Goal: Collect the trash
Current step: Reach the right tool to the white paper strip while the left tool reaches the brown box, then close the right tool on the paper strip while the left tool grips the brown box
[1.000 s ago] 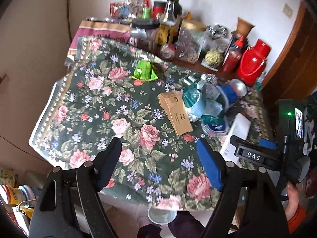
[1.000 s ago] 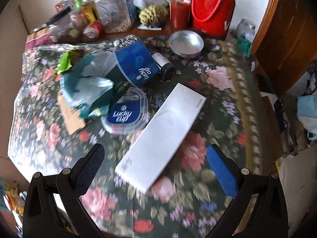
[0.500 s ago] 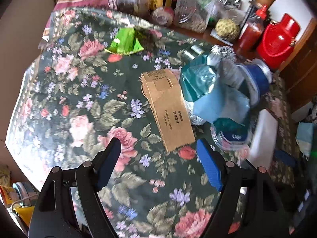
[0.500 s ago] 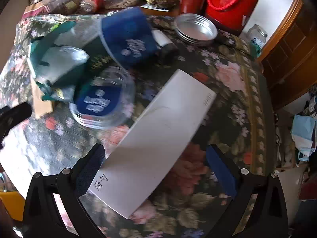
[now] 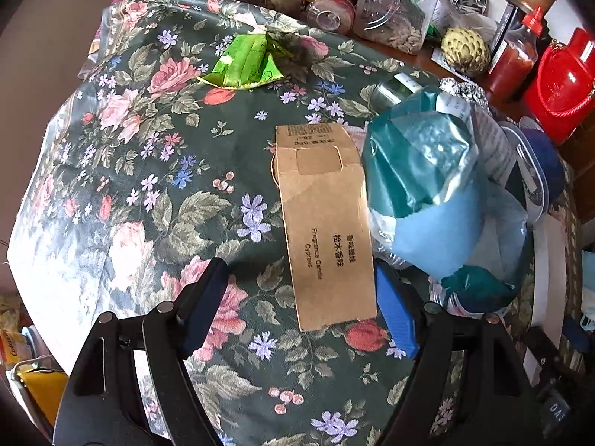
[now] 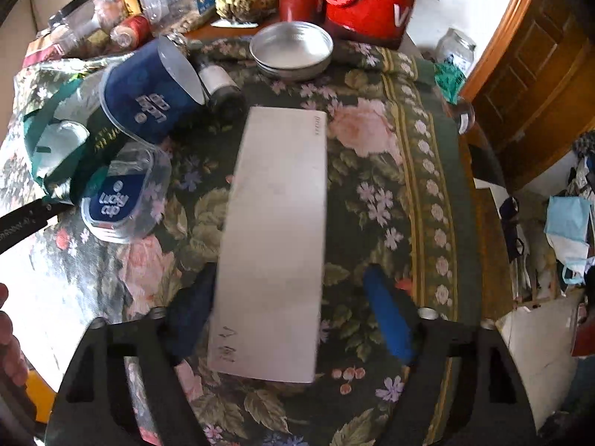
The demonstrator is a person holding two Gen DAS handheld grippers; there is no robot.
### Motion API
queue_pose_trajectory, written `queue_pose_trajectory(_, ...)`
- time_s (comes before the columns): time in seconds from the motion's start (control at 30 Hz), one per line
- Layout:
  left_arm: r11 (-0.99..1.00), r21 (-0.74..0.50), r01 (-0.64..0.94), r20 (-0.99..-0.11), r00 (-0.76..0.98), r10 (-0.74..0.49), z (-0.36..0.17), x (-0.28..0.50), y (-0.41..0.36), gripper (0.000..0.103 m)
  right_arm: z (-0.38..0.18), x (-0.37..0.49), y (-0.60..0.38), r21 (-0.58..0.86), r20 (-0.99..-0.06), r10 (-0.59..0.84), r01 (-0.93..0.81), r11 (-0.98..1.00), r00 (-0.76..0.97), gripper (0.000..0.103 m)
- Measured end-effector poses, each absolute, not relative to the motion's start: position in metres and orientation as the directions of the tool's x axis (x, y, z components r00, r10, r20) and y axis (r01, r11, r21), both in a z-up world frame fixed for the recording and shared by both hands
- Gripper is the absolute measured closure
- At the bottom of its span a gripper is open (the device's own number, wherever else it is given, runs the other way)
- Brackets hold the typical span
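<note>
The white box (image 6: 271, 238) lies flat on the flowery desk (image 6: 375, 193), in the middle of the right wrist picture. It looks like thin card, so it is likely light, stiff and a bit smooth. The best place to take it is across its 2 long sides, near the bottom end. The right tool (image 6: 293, 316) is closing now. The box sits between its 2 blue fingers. The finger on the left is right by the box edge, maybe touching. The finger on the right has a gap, so the box is not pinched yet.

The brown card box (image 5: 327, 223) lies flat in the middle of the left wrist picture, just beside a crumpled blue and green bag (image 5: 435, 193). It looks light and easy to bend. The left tool (image 5: 301, 301) has its fingers apart, with the bottom end of that box between them, and it holds nothing.

1 second ago the right tool was spread much wider, and the white box lay slanted in its picture. Now the box points straight up the picture. The left tool was higher, and now it is much closer to the brown card box.
</note>
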State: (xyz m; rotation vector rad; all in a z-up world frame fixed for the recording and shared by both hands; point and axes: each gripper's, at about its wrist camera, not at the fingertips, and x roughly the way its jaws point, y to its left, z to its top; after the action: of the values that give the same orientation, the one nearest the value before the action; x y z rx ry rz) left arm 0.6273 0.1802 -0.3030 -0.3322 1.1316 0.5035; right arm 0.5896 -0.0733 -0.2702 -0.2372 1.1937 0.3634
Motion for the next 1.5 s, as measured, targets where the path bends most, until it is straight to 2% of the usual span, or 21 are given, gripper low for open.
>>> queue_pose_trajectory(0.07, 0.849, 0.002, -0.528, -0.912, 0.347, 0.218, -0.304, 0.628, 0.182, 0.025, -0.271, 0.59, -0.065, 0.001, -0.926, 0.155, -0.408, 0.913, 0.344, 0.04)
queue_pose_trajectory(0.13, 0.855, -0.002, -0.518, -0.906, 0.363, 0.218, -0.303, 0.629, 0.182, 0.031, -0.272, 0.591, -0.056, 0.007, -0.919, 0.172, -0.422, 0.907, 0.355, 0.053)
queue_pose_trajectory(0.23, 0.864, -0.005, -0.504, -0.897, 0.385, 0.219, -0.302, 0.629, 0.183, 0.047, -0.271, 0.59, -0.049, -0.005, -0.914, 0.168, -0.425, 0.905, 0.369, 0.053)
queue_pose_trajectory(0.3, 0.863, -0.007, -0.506, -0.897, 0.384, 0.218, -0.299, 0.629, 0.188, 0.062, -0.27, 0.59, -0.05, 0.005, -0.915, 0.173, -0.418, 0.908, 0.365, 0.054)
queue_pose_trajectory(0.6, 0.881, -0.083, -0.467, -0.897, 0.421, 0.139, -0.277, 0.595, 0.194, 0.063, -0.242, 0.575, -0.066, 0.038, -0.894, 0.209, -0.398, 0.917, 0.396, 0.054)
queue_pose_trajectory(0.9, 0.927, -0.137, -0.349, -0.831, 0.55, 0.085, -0.21, 0.54, 0.193, 0.063, -0.183, 0.528, -0.076, 0.077, -0.826, 0.244, -0.328, 0.942, 0.508, 0.055)
queue_pose_trajectory(1.17, 0.971, -0.078, -0.224, -0.777, 0.625, 0.081, -0.155, 0.478, 0.186, 0.064, -0.142, 0.472, -0.083, 0.098, -0.763, 0.234, -0.25, 0.963, 0.603, 0.055)
queue_pose_trajectory(1.5, 0.988, -0.091, -0.127, -0.728, 0.685, 0.021, -0.115, 0.402, 0.172, 0.063, -0.104, 0.402, -0.084, 0.119, -0.705, 0.249, -0.235, 0.965, 0.664, 0.055)
